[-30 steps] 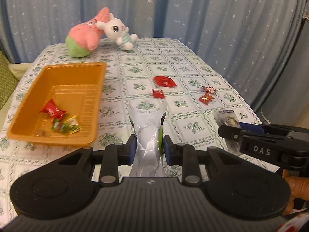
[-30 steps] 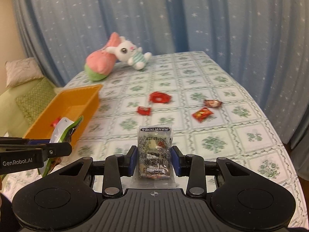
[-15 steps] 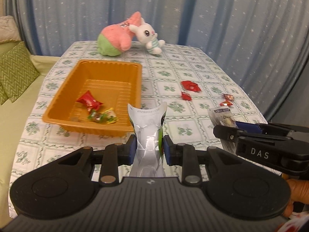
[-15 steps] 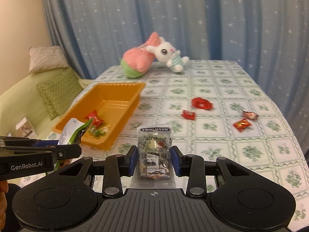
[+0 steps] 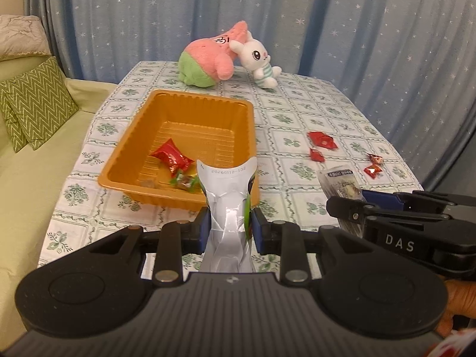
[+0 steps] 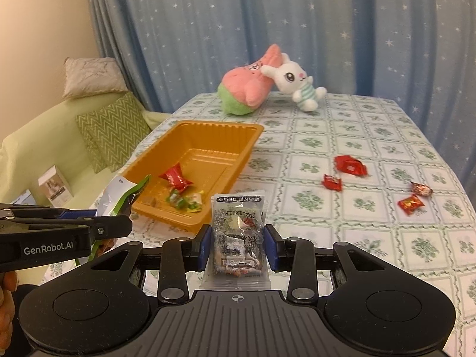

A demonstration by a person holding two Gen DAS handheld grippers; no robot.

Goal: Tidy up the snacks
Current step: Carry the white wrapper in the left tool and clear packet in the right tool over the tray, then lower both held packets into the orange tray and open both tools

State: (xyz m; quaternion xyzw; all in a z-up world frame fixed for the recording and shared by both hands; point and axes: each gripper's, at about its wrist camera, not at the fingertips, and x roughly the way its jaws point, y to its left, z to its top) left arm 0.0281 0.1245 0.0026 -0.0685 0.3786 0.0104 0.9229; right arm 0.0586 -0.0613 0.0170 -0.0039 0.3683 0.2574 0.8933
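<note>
My left gripper [image 5: 228,226] is shut on a silver and green snack pouch [image 5: 227,196], held upright just before the near rim of the orange tray [image 5: 178,101]. The tray holds a red candy [image 5: 171,158] and a green-wrapped sweet [image 5: 185,181]. My right gripper [image 6: 238,245] is shut on a clear packet of mixed snack [image 6: 238,232], right of the tray's near corner [image 6: 178,223]. Each gripper shows in the other's view: the right one [image 5: 345,205] and the left one [image 6: 119,223]. Several red candies [image 6: 349,165] lie loose on the tablecloth to the right.
Two plush toys, a pink and green one [image 5: 208,59] and a white rabbit [image 5: 257,59], sit at the table's far end. A green sofa with zigzag cushions [image 5: 32,107] stands left of the table. Blue starred curtains hang behind. A hand [image 5: 458,300] holds the right tool.
Both grippers have swung left along the table, still gripping their packets. The tray now sits straight ahead of the left gripper, and the sofa has come into view.
</note>
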